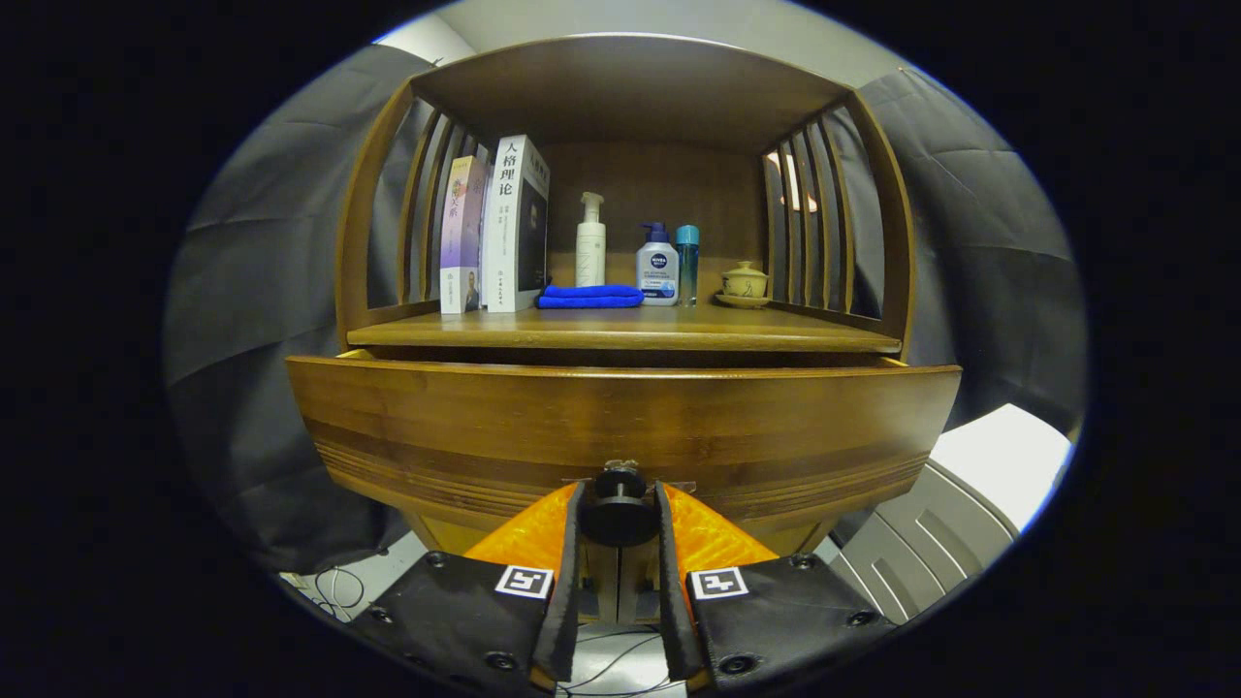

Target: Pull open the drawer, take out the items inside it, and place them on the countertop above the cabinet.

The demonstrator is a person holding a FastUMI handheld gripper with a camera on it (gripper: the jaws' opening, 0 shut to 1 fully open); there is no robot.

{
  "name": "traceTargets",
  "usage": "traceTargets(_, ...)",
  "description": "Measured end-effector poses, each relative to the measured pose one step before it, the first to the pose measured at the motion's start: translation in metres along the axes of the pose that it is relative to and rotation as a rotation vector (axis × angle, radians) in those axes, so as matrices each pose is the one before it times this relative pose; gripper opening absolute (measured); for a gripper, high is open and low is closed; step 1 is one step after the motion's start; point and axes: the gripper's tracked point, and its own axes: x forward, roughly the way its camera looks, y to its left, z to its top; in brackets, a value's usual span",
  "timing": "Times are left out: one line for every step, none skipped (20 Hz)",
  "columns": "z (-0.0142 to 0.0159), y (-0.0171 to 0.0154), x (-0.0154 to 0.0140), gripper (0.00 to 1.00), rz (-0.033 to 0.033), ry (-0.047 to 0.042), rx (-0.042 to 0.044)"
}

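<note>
The hand-held gripper [620, 509] has its two fingers closed in on the round dark knob [619, 512] at the middle of the drawer [620, 417] front, one finger pressing on each side of it. The drawer stands pulled a little way out from the wooden cabinet [877, 194], its front panel forward of the counter [620, 332] edge above it; from this low angle the inside of the drawer is hidden, so what it holds cannot be told. On the counter, inside the open alcove with slatted sides, two books [496, 228] stand upright against the left slats. Just beside them to the right lies a folded blue cloth [589, 296], with a tall white pump bottle [589, 242] standing behind it. Next comes a shorter white bottle with a blue pump [656, 267], and touching or nearly touching it a slim blue bottle [687, 260]. Further right, near the right slats, a small lidded cup sits on a saucer [745, 283]. Grey cloth [252, 320] hangs on both sides of the cabinet, and cables [334, 586] lie on the floor below the drawer.
</note>
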Motion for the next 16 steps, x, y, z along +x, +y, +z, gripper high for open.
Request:
traceTargets(-0.00172, 0.00010, -0.00519, 0.38, -0.00164, 0.00108, -0.00162)
traceTargets(-0.00020, 0.00011, -0.00439, 0.38, -0.00224, 0.00032, -0.00341)
traceTargets(-0.00188, -0.00023, -0.00436, 0.38, -0.00218, 0.00094, -0.00326)
traceTargets(-0.00109, -0.00066, -0.00466, 0.38, -0.00211, 0.00085, -0.00216)
traceTargets(-0.00129, -0.00096, -0.00379, 0.38, -0.00168, -0.00148, -0.00164)
traceTargets(-0.00074, -0.00035, -0.00388, 0.38, -0.00095, 0.00245, -0.00082)
traceTargets(-0.00121, -0.00096, -0.00445, 0.38, -0.00224, -0.00054, -0.00216)
traceTargets(-0.00068, 0.00008, -0.00346, 0.38, -0.00115, 0.00311, -0.00512)
traceTargets(-0.00135, -0.00032, -0.00306, 0.38, -0.00091, 0.00040, -0.00891)
traceTargets(-0.00116, -0.00039, -0.00487, 0.38, -0.00182, 0.00251, -0.00542)
traceTargets(-0.00020, 0.00023, -0.00285, 0.38, -0.00038, 0.00212, -0.00075)
traceTargets(-0.00234, 0.00118, -0.00344, 0.38, 0.00020, 0.00279, 0.00228)
traceTargets(-0.00287, 0.00110, -0.00437, 0.38, -0.00180, 0.00498, -0.00002)
traceTargets(-0.00471, 0.00044, -0.00564, 0.38, -0.00009, 0.00909, -0.00114)
traceTargets(0.00015, 0.00128, -0.00636, 0.38, 0.00243, -0.01019, 0.00446)
traceTargets(-0.00325, 0.00207, -0.00198, 0.37, 0.00217, 0.01208, 0.00383)
